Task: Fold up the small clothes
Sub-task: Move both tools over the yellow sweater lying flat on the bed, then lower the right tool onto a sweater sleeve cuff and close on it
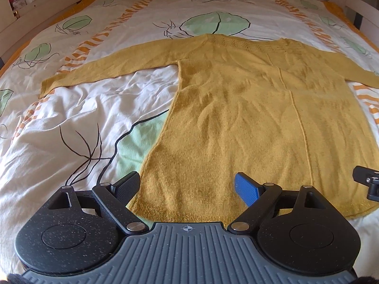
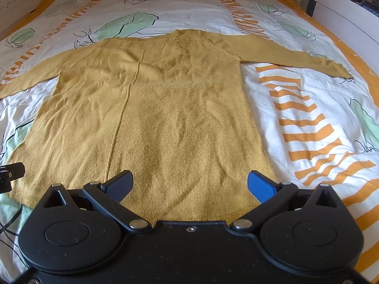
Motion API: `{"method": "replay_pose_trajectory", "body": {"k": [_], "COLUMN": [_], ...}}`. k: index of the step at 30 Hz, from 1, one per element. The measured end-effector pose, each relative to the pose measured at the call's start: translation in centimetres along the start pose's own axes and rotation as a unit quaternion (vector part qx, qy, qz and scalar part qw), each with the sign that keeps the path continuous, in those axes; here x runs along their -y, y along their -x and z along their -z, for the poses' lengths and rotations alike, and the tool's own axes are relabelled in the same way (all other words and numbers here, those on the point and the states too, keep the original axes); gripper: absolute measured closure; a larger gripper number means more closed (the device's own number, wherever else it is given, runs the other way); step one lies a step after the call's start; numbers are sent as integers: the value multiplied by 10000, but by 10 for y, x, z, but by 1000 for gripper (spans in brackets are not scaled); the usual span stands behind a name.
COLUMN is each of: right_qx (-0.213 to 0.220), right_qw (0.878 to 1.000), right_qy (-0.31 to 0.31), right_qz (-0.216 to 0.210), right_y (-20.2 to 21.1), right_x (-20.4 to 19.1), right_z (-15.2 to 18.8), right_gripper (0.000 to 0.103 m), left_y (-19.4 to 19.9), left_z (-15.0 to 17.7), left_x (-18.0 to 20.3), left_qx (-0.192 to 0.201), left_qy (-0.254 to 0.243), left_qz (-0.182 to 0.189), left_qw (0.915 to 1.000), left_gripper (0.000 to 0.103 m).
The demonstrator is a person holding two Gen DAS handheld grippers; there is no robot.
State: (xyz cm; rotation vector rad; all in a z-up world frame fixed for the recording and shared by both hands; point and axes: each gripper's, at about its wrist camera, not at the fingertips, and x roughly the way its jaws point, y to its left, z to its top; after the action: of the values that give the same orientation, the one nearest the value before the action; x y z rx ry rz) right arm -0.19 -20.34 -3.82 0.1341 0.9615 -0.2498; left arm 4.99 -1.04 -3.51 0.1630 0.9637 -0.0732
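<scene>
A mustard-yellow knitted sweater [image 1: 248, 108] lies flat on the bed with both sleeves spread out sideways; it also shows in the right wrist view [image 2: 170, 118]. My left gripper [image 1: 187, 187] is open and empty over the sweater's lower left hem. My right gripper [image 2: 189, 184] is open and empty over the lower right hem. The right gripper's finger shows at the right edge of the left wrist view [image 1: 366, 179], and the left gripper's finger shows at the left edge of the right wrist view [image 2: 11, 170].
The bed has a white duvet [image 1: 71, 123] printed with green leaves and orange stripes, and it is wrinkled left of the sweater. A white bed frame [image 2: 336, 11] runs along the far side and the right side.
</scene>
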Motion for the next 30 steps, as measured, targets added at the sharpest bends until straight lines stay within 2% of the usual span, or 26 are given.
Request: {"method": "replay_pose_trajectory", "body": {"k": [13,20,30], "right_qx": [-49,78,133], "right_qw": [9996,9964,9962], "right_qy": [-126,-441,-649], "right_qz": [-254,-718,-560], "right_y": [-30,-56,-100], "right_x": [12,35,74], "right_z": [-30,-61,-106], "right_gripper": [1,1,1], "left_y": [-26,-53,-94], "left_z": [-38,-68,-122], "left_x": [11,20,42], "left_qx": [230,393,662], "left_qy": [-191,-454,-547], "left_qz": [106,31,8], "left_qw": [9995,9982,9963], "left_gripper": [16,16,16]}}
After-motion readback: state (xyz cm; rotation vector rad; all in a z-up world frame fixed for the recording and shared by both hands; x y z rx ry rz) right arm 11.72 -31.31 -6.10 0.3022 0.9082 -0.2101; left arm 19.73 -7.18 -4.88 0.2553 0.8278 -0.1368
